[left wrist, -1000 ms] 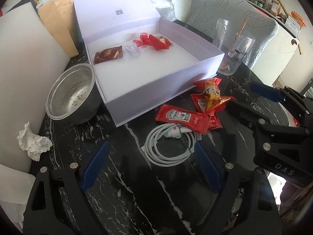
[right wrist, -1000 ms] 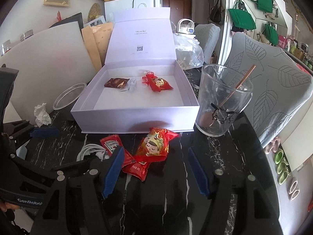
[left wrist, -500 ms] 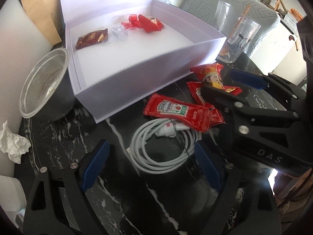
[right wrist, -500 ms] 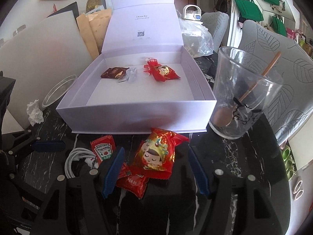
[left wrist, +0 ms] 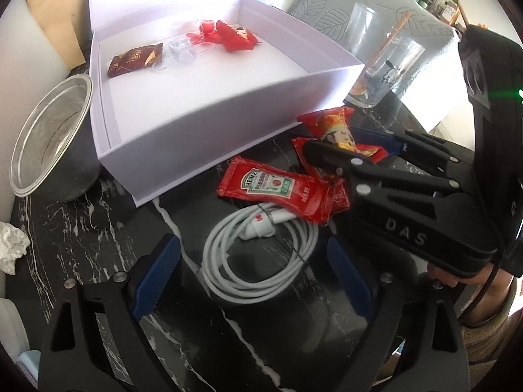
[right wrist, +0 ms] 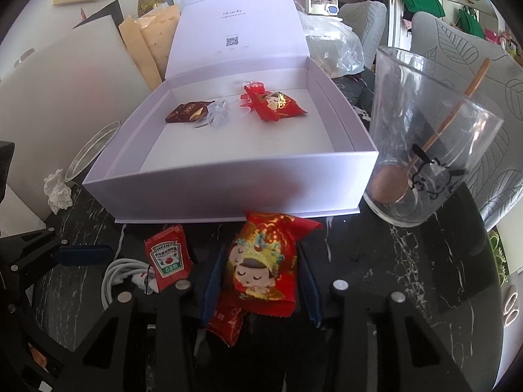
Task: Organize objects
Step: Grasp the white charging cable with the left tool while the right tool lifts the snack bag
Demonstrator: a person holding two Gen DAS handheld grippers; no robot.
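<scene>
Lower red packet (right wrist: 228,321) half hidden beneath cartoon-faced snack packet (right wrist: 261,261)

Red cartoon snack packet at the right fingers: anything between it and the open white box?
Only the box's front wall, which rises right behind the red cartoon snack packet. The packet must be lifted over it. The right gripper has just been closing around the packet. The floor inside is mostly bare; the glass stands off to the side.

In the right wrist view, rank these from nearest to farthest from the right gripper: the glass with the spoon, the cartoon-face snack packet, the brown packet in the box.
1. Cartoon-face snack packet: between the right gripper's closing jaws, on the table.
2. Glass with the spoon: ahead to the right, beside the white box.
3. Brown packet: inside the box, far left.
</scene>
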